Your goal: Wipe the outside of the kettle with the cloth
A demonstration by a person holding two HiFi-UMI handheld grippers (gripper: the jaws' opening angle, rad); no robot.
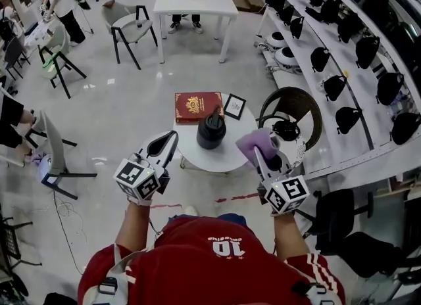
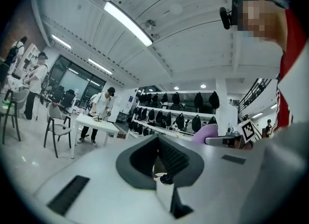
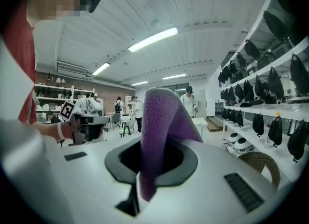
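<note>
Red book (image 1: 198, 106) and frame (image 1: 234, 106) sit behind the black kettle (image 1: 211, 131) on the table (image 1: 220, 158); right claw (image 1: 257, 152) clamps the purple cloth (image 1: 255, 139), left claw (image 1: 173, 135) closed, empty.

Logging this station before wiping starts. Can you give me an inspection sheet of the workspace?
Surface: small round white table, crowded.
Job's things: black kettle upright on the table; purple cloth held beside it.
Clutter: red book and small picture frame behind the kettle.
Grippers: left gripper shut, empty; right gripper shut on the purple cloth.
Cables: thin cable on the floor, left.
Surroundings: wicker chair, shelves of black bags, people at other tables.
</note>
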